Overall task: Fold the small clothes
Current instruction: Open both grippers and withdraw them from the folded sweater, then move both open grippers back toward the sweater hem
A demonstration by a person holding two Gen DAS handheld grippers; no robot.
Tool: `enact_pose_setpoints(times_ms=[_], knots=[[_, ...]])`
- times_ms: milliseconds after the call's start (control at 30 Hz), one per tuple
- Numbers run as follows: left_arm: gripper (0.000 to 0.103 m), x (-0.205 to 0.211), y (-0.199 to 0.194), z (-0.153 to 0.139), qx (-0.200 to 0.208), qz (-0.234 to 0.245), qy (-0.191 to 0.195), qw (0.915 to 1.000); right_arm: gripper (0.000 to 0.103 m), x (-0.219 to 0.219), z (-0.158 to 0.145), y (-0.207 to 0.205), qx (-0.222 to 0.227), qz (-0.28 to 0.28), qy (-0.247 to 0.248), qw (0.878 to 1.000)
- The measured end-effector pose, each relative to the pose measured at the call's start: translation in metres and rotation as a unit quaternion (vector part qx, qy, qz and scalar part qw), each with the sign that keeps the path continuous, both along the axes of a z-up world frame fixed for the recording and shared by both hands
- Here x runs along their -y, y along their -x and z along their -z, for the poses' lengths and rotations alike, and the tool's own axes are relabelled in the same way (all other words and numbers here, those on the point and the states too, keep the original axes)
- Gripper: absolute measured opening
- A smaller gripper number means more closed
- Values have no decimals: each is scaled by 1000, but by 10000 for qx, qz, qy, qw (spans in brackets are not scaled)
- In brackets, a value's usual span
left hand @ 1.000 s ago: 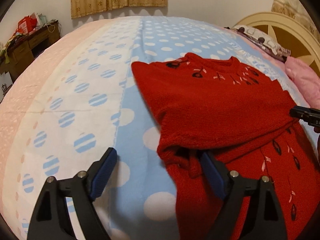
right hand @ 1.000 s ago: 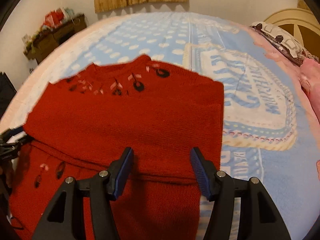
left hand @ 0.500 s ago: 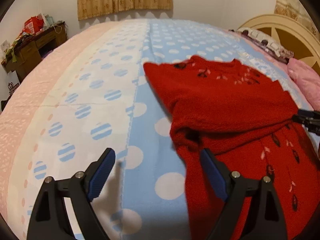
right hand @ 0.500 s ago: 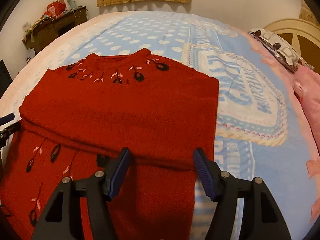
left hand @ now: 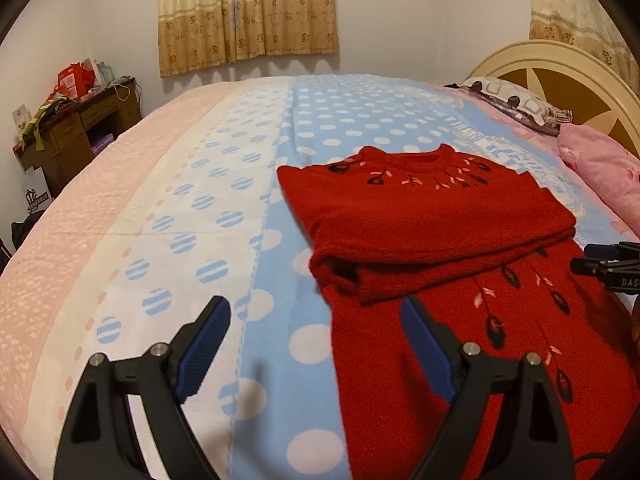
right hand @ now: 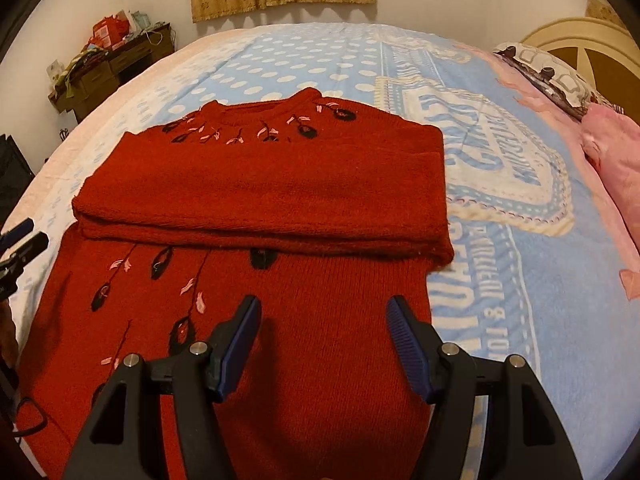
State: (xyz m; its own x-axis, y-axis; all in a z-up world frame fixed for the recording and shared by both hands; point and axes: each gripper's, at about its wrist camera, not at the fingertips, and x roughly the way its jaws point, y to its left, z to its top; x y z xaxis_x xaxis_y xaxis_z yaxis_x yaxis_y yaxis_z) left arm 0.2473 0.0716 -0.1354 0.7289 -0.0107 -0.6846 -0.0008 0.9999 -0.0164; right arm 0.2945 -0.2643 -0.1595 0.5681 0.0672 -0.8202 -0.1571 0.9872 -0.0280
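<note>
- The red sweater [left hand: 432, 216] [right hand: 264, 184] lies flat on the bed cover [left hand: 200, 208] [right hand: 500, 240], near the side of the bed where the grippers are.
- Its two sleeves are folded across the chest and make a thick band; the collar with black and pink embroidery points to the far side of the bed.
- Under this band the lower body of the sweater is spread out, with embroidered stems and leaves on it.
- The left gripper [left hand: 314, 344] is released, its blue pads wide apart; it hangs over the left edge of the sweater, one finger above the dotted cover and the other above the red knit. It holds nothing.
- The right gripper [right hand: 324, 340] is also released and empty, both fingers above the lower part of the sweater near its right edge.
- A pink pillow [left hand: 600, 176] [right hand: 612, 156] and a patterned pillow [left hand: 516, 100] [right hand: 548, 76] lie by the cream headboard [left hand: 560, 68].
- A brown desk [left hand: 80, 120] [right hand: 112, 68] with many small things stands in the far corner, and yellow curtains [left hand: 244, 12] hang on the wall.
</note>
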Motion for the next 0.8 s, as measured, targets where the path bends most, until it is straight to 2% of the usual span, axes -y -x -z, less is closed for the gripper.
enact_pose_setpoints(times_ms=[433, 800], knots=[[90, 8, 24, -4, 81, 0, 127, 9999, 66, 5, -3, 26, 76, 96, -147, 9998], [90, 10, 63, -23, 399, 87, 176, 9990, 66, -6, -11, 63, 193, -15, -154, 9997]])
